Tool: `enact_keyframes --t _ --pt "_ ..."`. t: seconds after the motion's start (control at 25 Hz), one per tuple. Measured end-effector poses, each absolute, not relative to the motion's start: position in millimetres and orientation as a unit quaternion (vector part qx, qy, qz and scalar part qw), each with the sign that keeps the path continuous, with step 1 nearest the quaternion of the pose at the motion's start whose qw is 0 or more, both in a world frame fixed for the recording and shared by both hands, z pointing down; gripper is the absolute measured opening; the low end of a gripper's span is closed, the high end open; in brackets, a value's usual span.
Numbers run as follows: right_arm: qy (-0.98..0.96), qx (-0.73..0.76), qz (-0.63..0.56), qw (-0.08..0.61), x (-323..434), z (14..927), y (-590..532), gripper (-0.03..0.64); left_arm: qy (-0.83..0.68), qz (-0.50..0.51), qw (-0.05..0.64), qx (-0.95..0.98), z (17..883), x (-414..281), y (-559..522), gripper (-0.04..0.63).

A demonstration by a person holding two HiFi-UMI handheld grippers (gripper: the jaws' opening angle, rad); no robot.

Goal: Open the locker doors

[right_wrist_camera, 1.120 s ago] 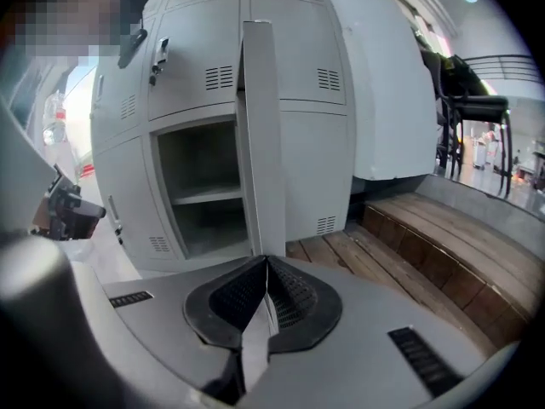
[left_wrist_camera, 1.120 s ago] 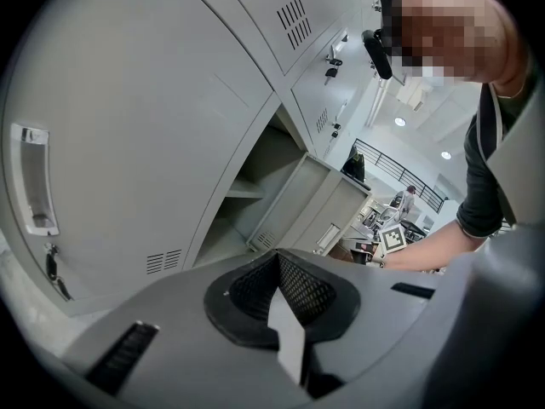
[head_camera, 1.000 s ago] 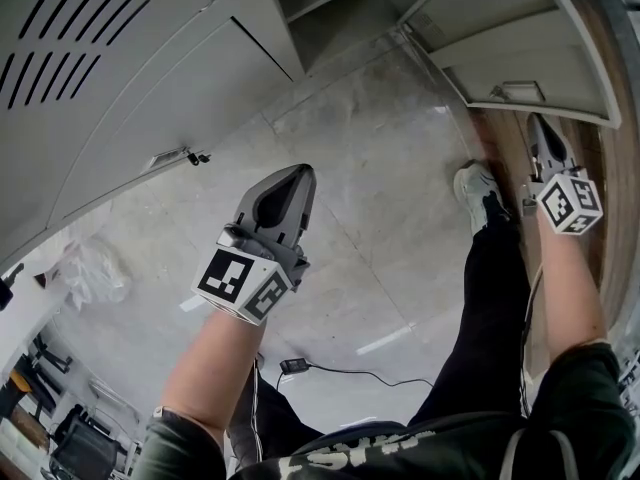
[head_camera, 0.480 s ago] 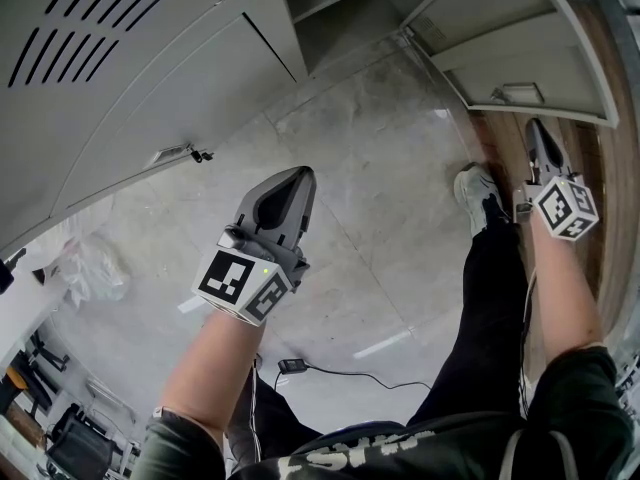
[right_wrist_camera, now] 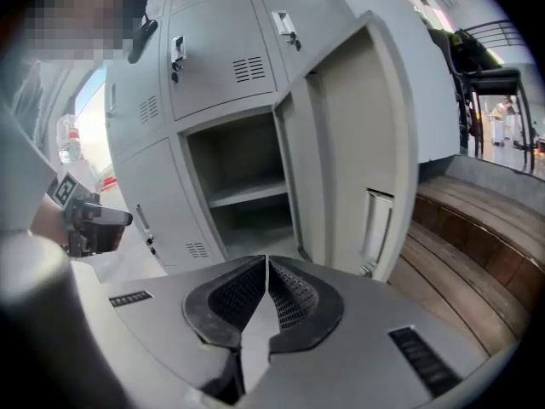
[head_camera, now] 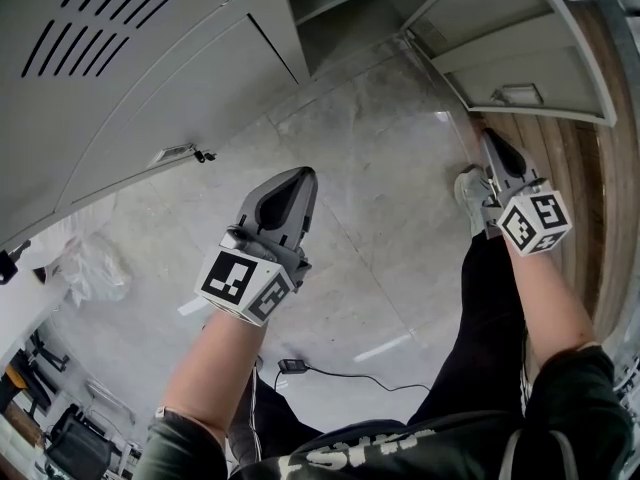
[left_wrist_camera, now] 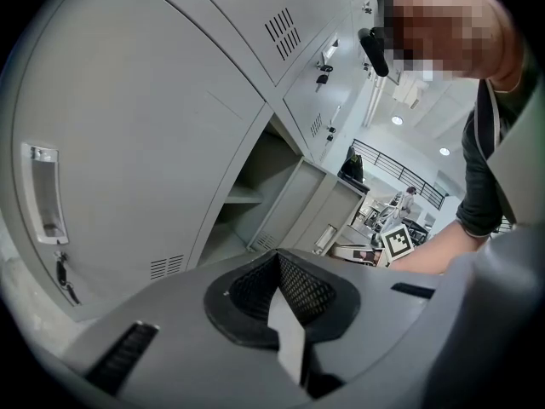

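Observation:
In the head view a grey locker bank runs along the top. One lower door [head_camera: 520, 58] stands swung open at the right, and its empty compartment [head_camera: 340, 18] shows a shelf. To the left is a closed door [head_camera: 150, 88] with a handle and key [head_camera: 178, 155]. My left gripper [head_camera: 298, 176] hangs shut and empty over the floor, apart from that closed door. Below the open door's edge my right gripper [head_camera: 491, 140] is shut on nothing. The right gripper view has shut jaws [right_wrist_camera: 266, 262] facing the open compartment [right_wrist_camera: 243, 177] and door [right_wrist_camera: 358, 143]. The left gripper view shows shut jaws [left_wrist_camera: 277, 258] and the closed door's handle [left_wrist_camera: 43, 190].
Wooden boards [head_camera: 590, 168] run along the right, behind the open door. The person's shoe [head_camera: 475, 193] and leg stand beside my right gripper. A crumpled plastic bag [head_camera: 90, 268] lies on the stone floor at left, and a small black device with a cable [head_camera: 293, 365] lies near the feet.
My right gripper has moved left, away from the open door's edge and the wooden boards, still shut. The left gripper has stayed in place.

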State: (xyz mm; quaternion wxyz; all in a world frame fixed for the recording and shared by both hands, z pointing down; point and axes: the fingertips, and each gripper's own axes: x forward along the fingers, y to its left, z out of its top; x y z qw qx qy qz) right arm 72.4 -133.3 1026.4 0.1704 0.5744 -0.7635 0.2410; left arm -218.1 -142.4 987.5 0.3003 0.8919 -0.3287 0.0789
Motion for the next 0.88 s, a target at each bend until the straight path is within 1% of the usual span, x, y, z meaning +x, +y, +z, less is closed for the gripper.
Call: enact_keyframes --t 0.4,0.6,0.76,0.88 --pt "-0.816 0.504 0.233 0.160 -7 1013 -148 0.038 -0.339 0.068 0.295 0.891 977 -227 -147 -0.002" --pt "-0.833 0.480 0.232 0.148 -34 1000 -149 0.037 -0.340 0.072 0.298 0.889 973 -231 -142 -0.002" --pt "-0.840 0.471 0.231 0.137 -46 969 -148 0.037 -0.337 0.074 0.299 0.890 950 -227 -135 -0.002" --pt "-0.841 0.477 0.226 0.122 -52 924 -152 0.037 -0.325 0.068 0.294 0.896 907 -217 -137 -0.002"
